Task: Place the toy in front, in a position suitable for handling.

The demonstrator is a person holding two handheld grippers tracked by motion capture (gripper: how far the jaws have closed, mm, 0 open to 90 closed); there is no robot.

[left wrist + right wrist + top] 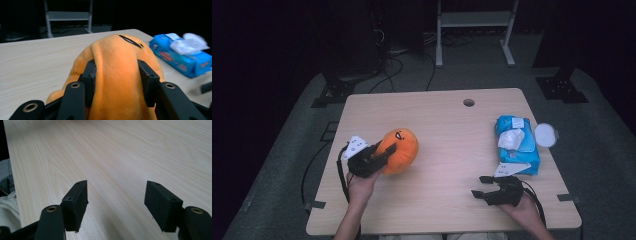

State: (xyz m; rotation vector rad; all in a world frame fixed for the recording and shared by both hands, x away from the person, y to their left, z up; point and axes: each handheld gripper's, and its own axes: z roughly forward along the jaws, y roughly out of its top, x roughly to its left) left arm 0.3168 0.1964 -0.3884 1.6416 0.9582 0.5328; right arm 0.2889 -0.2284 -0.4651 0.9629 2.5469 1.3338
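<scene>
Left tongs [116,75] pinch orange plush toy [117,82], lifted off worktop [447,145]: pickup judged done, placement outstanding. Right tongs [116,205] spread, empty, low over worktop.

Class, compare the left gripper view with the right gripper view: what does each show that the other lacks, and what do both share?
Left gripper view alone: the orange plush toy squeezed in the left gripper, and the blue pack of wipes. Right gripper view alone: the right gripper, open, with nothing between its jaws. Both: the pale wooden table.
</scene>
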